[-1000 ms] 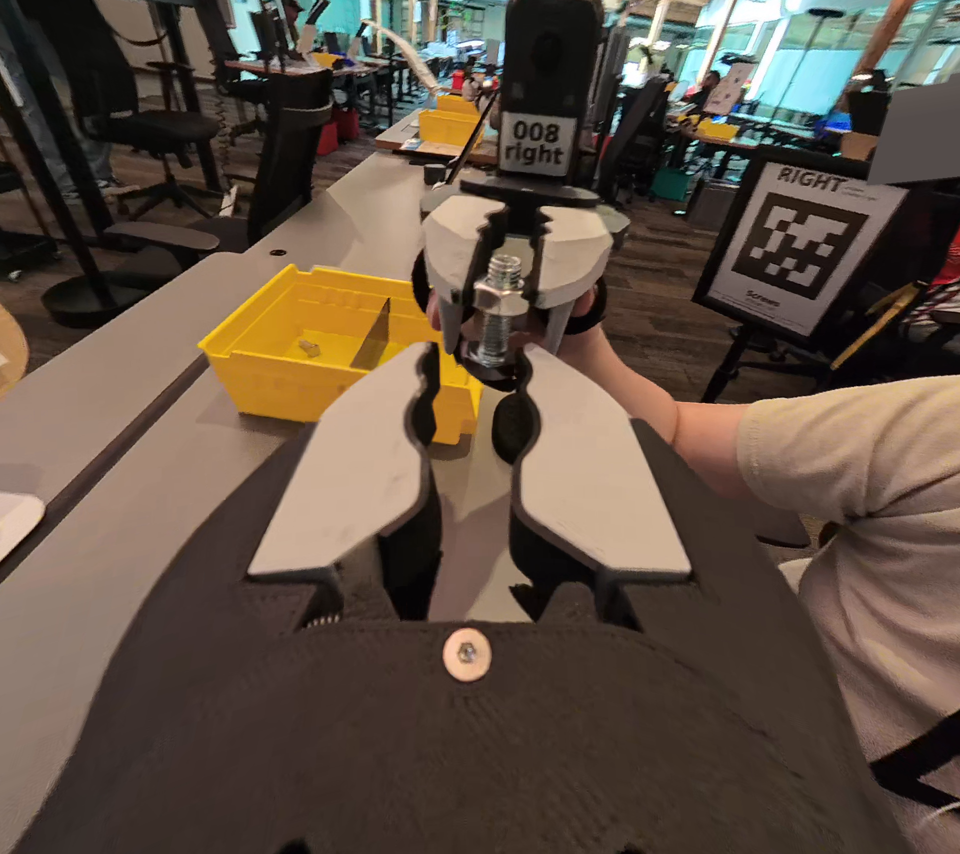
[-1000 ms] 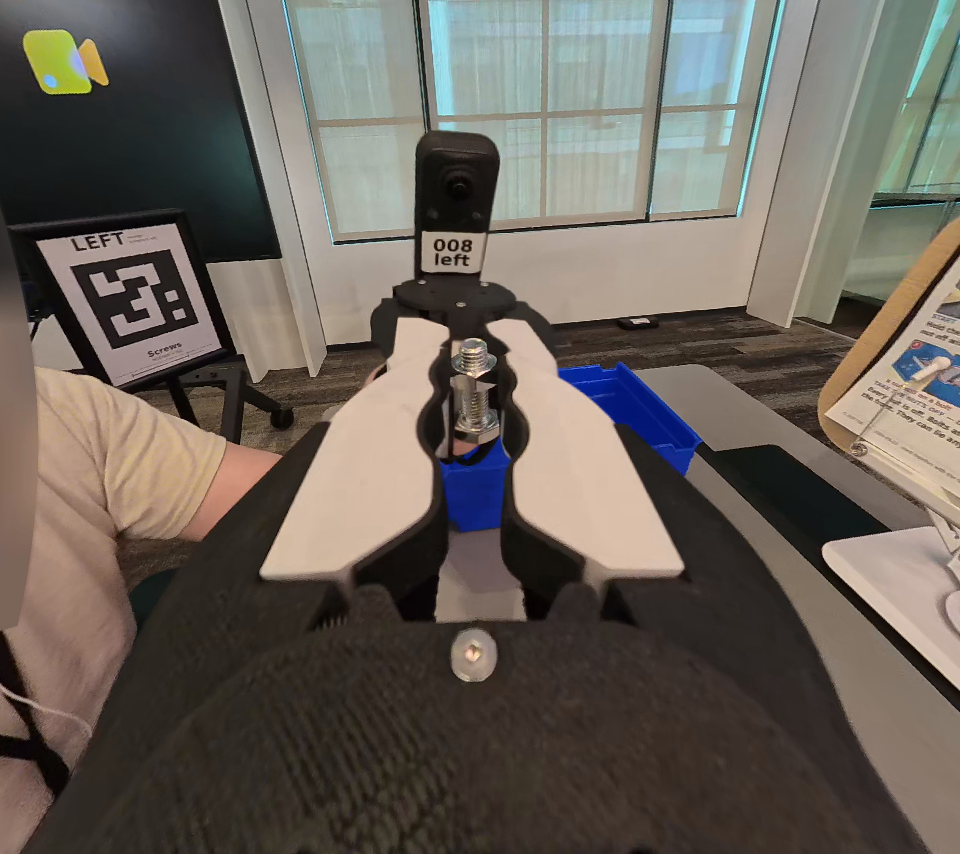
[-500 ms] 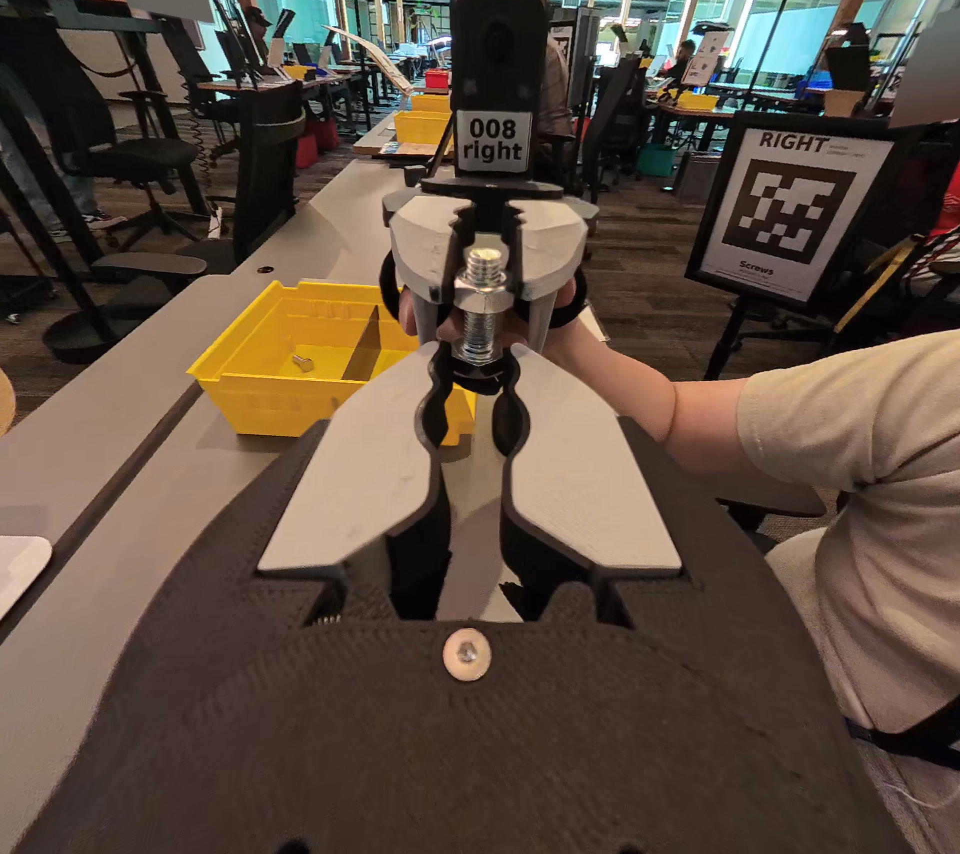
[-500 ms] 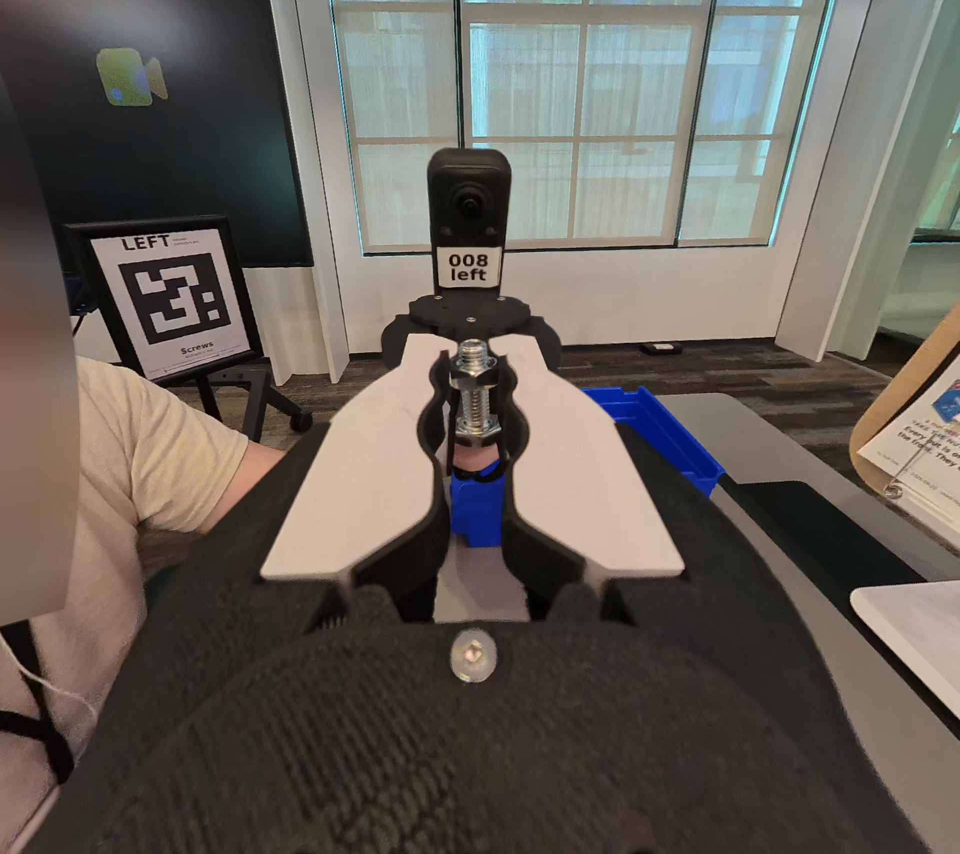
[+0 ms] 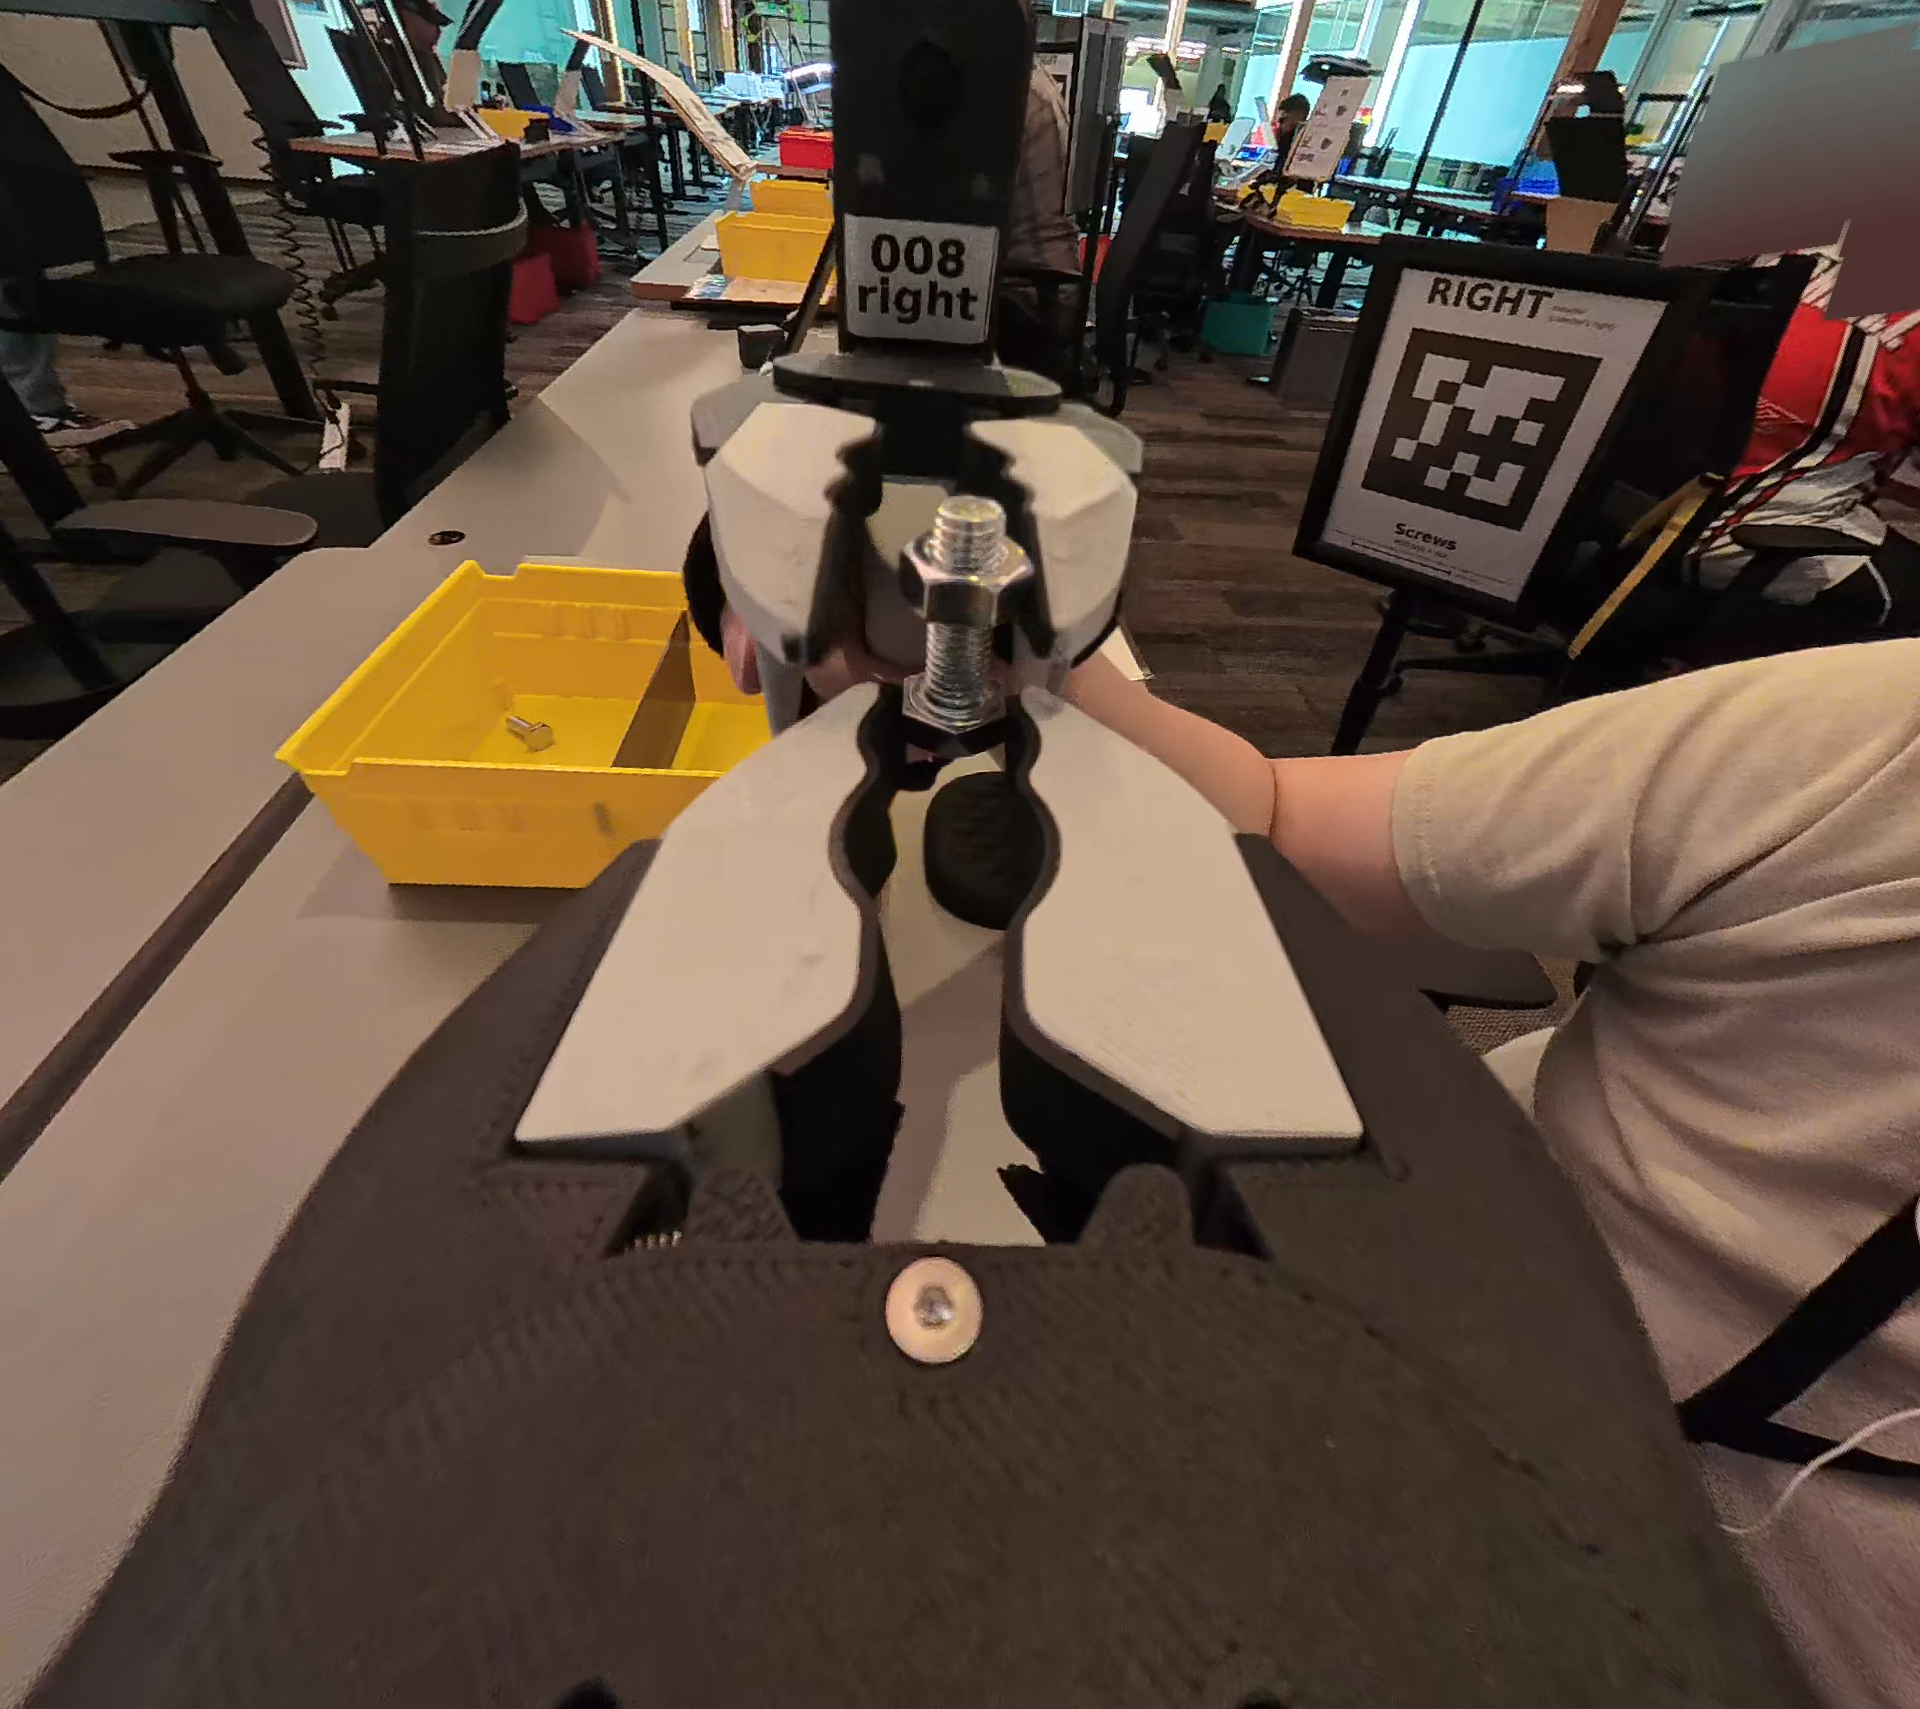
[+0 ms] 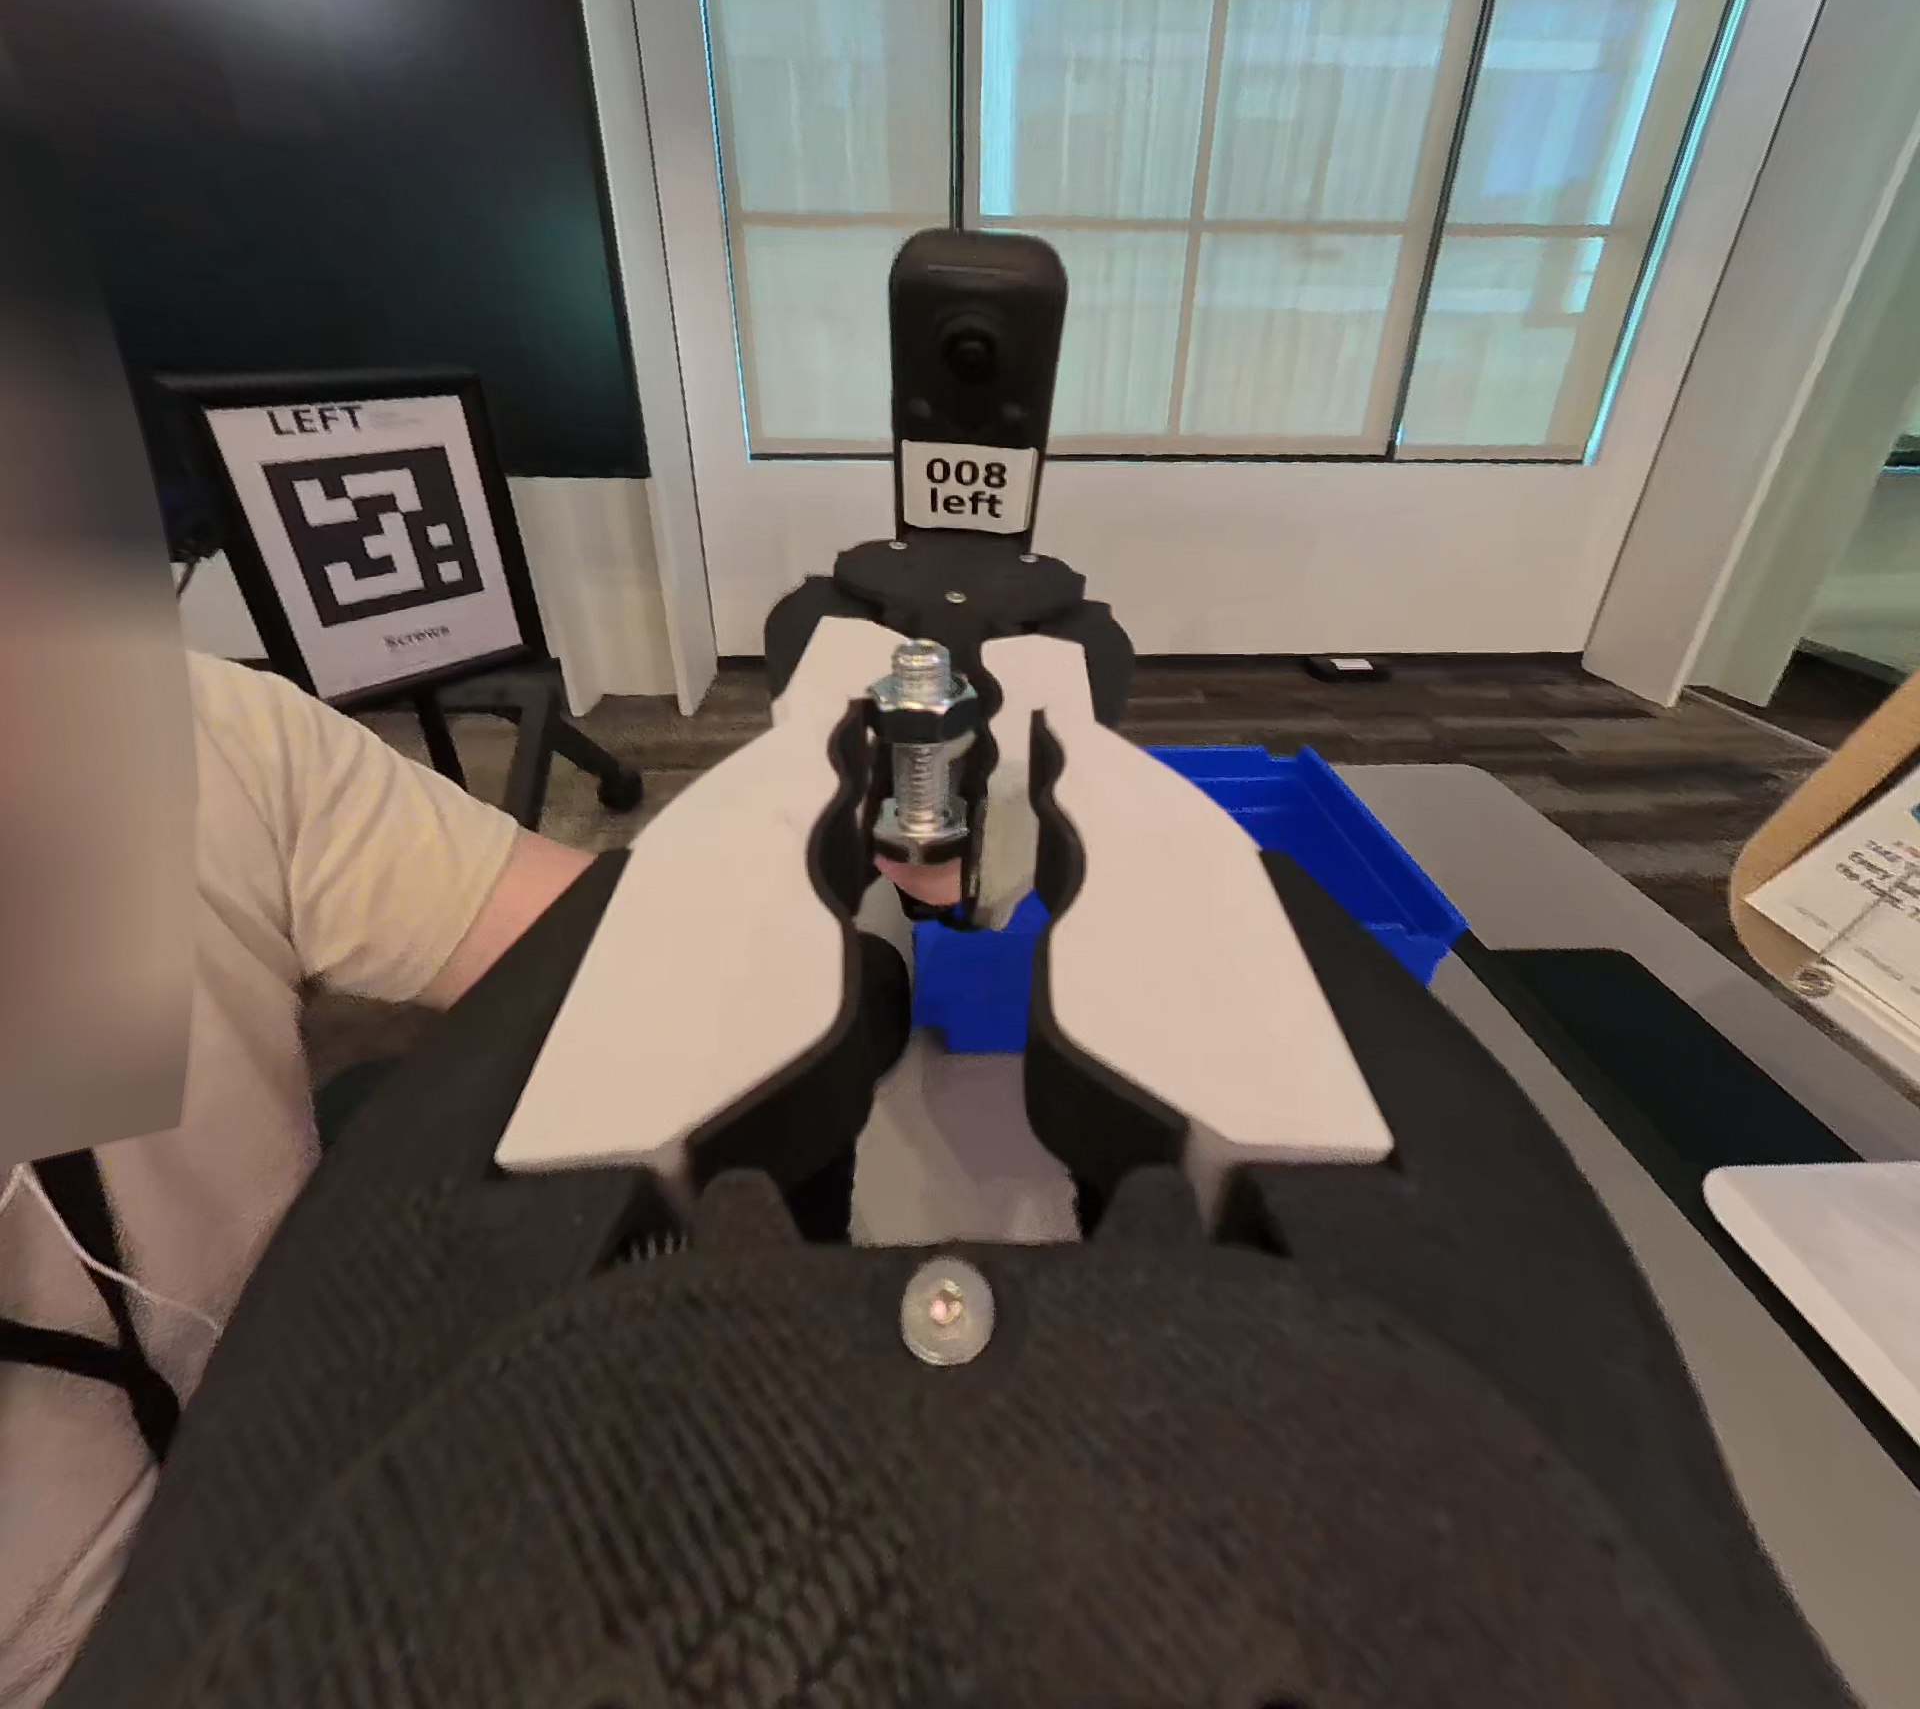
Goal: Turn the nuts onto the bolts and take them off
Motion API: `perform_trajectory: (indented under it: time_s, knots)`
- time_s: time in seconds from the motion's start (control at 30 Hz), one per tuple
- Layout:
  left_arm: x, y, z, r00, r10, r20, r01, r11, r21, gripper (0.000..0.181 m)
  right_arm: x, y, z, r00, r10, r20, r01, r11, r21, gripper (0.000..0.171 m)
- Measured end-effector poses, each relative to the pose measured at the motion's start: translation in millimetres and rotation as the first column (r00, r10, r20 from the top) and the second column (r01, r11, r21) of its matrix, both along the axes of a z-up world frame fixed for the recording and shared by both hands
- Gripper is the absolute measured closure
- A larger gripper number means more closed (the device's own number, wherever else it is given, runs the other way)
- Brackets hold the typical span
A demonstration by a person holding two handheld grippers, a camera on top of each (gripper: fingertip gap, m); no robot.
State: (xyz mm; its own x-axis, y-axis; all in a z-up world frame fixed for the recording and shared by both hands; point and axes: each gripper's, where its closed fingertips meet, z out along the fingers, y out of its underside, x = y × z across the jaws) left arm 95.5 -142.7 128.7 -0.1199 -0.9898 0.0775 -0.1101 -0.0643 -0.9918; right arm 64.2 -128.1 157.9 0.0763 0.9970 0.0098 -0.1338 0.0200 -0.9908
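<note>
The left tool (image 5: pixel 951 729) pinches the head of the upright bolt (image 5: pixel 958 620) to stop it spinning, above the table (image 5: pixel 156 984). The right tool (image 6: pixel 920 703) closes round the nut (image 5: pixel 966 577) near the bolt's tip, placed to turn it.

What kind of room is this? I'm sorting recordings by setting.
Probably an open-plan office or lab used for data collection: rows of desks with office chairs, parts bins like the yellow bin, and a marker sign on a stand.
</note>
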Motion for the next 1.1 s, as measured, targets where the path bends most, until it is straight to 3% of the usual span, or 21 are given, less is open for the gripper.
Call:
perform_trajectory:
  time_s: [0.33, 0.5, 0.83, 1.1]
  knots:
    - [-3.9, 0.9, 1.3, 1.000, 0.011, -0.009, -0.011, 1.000, 0.006, 0.163, 11.7, -5.3, 10.2, 0.995, 0.063, -0.077, -0.065, 0.998, -0.020, 0.140]
    - [0.2, -5.2, -0.4, 1.000, -0.019, -0.007, 0.019, 1.000, 0.015, 0.163, -9.3, -5.0, -1.1, 1.000, 0.005, 0.006, -0.005, 1.000, 0.007, 0.138]
    - [-6.8, -3.0, 3.4, 1.000, -0.007, -0.005, 0.008, 1.000, 0.018, 0.163, 17.6, 1.8, 9.9, 0.992, 0.069, -0.103, -0.077, 0.994, -0.075, 0.137]
    - [-1.6, -8.8, -0.7, 0.999, -0.031, -0.023, 0.031, 0.999, 0.018, 0.164, 4.0, -3.9, 3.4, 0.999, 0.038, -0.027, -0.038, 0.999, 0.006, 0.133]
